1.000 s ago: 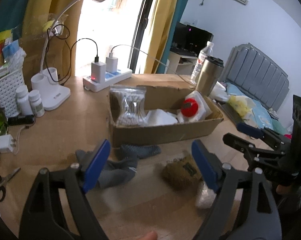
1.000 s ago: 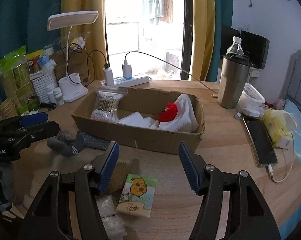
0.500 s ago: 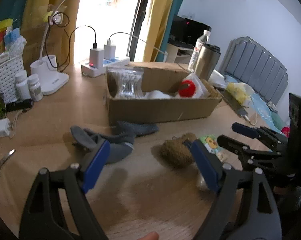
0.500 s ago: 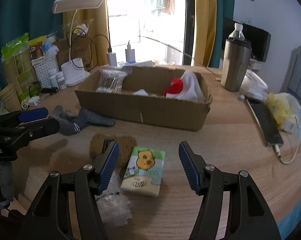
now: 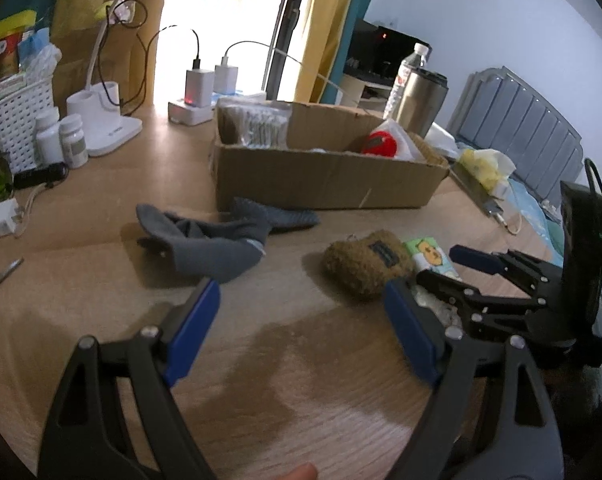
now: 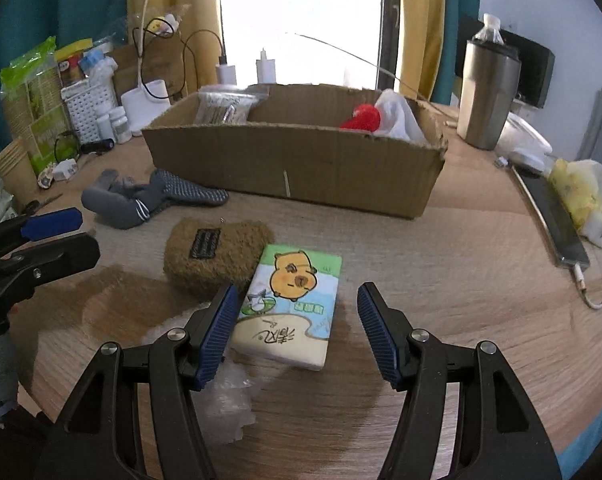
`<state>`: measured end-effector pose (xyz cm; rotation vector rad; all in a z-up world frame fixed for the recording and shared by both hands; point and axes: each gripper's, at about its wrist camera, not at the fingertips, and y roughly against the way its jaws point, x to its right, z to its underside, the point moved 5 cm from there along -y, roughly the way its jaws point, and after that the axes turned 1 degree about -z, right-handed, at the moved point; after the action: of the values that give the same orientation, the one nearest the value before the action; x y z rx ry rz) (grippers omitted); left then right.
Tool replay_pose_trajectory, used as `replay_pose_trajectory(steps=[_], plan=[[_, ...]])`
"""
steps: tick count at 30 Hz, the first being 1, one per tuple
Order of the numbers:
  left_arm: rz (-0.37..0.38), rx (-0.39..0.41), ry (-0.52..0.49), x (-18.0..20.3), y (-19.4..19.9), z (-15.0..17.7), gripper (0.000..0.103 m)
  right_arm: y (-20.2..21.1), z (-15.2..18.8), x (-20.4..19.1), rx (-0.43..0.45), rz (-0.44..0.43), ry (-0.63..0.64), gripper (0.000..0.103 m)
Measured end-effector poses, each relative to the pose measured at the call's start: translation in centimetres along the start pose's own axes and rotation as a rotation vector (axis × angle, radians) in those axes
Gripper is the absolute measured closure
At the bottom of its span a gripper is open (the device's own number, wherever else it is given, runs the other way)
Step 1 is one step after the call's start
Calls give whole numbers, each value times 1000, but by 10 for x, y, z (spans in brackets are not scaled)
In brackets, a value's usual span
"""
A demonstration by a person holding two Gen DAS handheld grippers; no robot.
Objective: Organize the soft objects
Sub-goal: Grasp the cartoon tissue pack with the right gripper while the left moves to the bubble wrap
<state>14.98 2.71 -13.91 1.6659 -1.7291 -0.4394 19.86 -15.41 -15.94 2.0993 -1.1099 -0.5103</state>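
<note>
Bright window [image 6: 301,20] between yellow curtains [image 6: 421,28], pale wall [image 5: 481,32], perhaps a grey headboard [image 5: 521,120].

Bare wooden table [image 5: 285,380] across lower centre of left wrist view, nothing between the wide-apart left gripper [image 5: 301,320] pads. Ahead, upper left: grey socks [image 5: 209,240]. Ahead right: brown fuzzy pouch [image 5: 367,262], touching tissue pack [image 6: 291,304]. Right gripper [image 6: 297,320] low over that pack, crowding right edge of left view. Cardboard box [image 6: 293,164] walls off mid-frame. Clear strip between box and pouch. Open table right of pack up to phone [image 6: 553,216]. Crinkled plastic [image 6: 225,396] at lower left of right view.
</note>
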Motion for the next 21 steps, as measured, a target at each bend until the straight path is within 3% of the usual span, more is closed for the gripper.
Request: replay_pose_trajectory(steps=[4,5,6,21], plan=[[-13,-10,-7,3,-3,4,18,-3,3,3,-1,-30,-24,40],[-16,-11,-10,5,-3,4,18,-2,3,3,0,-43,-25,50],[-19,-11,-14,7,-3,4,18,-2,3,4,2,-52,-24,53],[12,-61,-133,77,-20,18,18,26,21,50,72,-53,-82,53]])
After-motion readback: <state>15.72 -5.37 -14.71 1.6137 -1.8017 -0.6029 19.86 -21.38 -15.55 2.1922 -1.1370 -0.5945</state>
